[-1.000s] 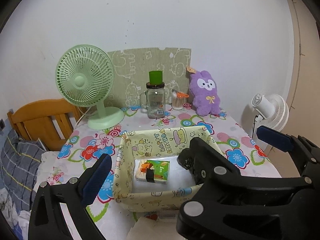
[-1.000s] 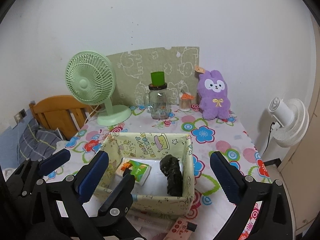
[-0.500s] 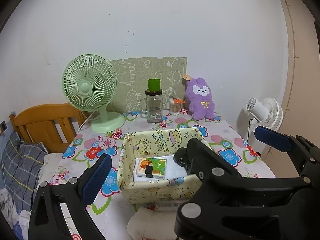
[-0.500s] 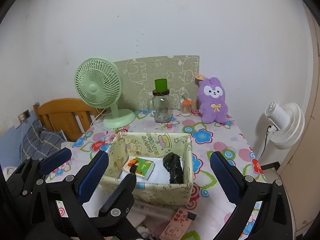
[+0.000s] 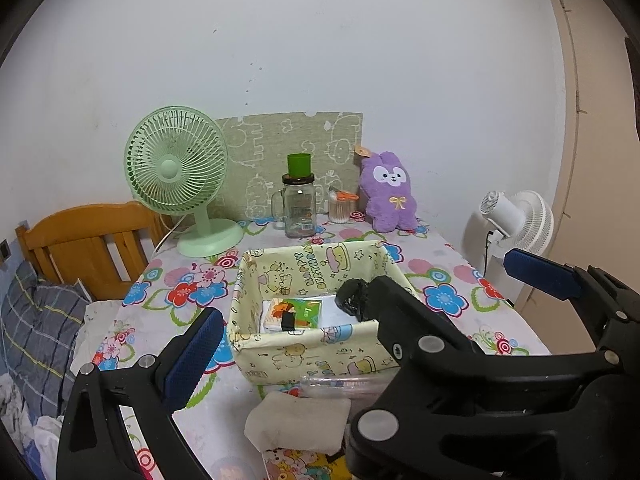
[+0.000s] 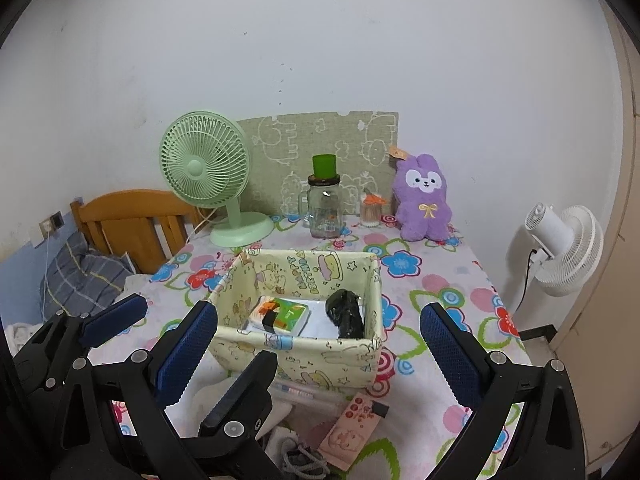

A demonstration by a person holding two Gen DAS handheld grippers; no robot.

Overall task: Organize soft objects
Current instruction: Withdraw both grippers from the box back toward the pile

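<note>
A pale yellow fabric basket (image 5: pixel 316 356) (image 6: pixel 320 350) stands mid-table. In it lie a green-and-orange tissue pack (image 5: pixel 294 314) (image 6: pixel 282 314) and a black crumpled bundle (image 5: pixel 352 300) (image 6: pixel 346 314). A white folded cloth (image 5: pixel 298 422) lies in front of the basket, by a clear plastic pack (image 6: pixel 304 394) and a pink packet (image 6: pixel 352 426). A grey knit item (image 6: pixel 300 460) lies at the near edge. My left gripper (image 5: pixel 364 308) is open and empty, held back from the basket. My right gripper (image 6: pixel 320 344) is open and empty, also in front of the basket.
At the table's back stand a green desk fan (image 5: pixel 180 176), a glass jar with a green cup (image 5: pixel 300 204), a small toothpick jar (image 5: pixel 340 210) and a purple plush rabbit (image 5: pixel 390 192). A wooden bed frame (image 5: pixel 88 240) is left, a white fan (image 5: pixel 516 220) right.
Both grippers have drawn back and up from the basket, so more of the table's front shows, with the white cloth and packets. Both stay open and empty.
</note>
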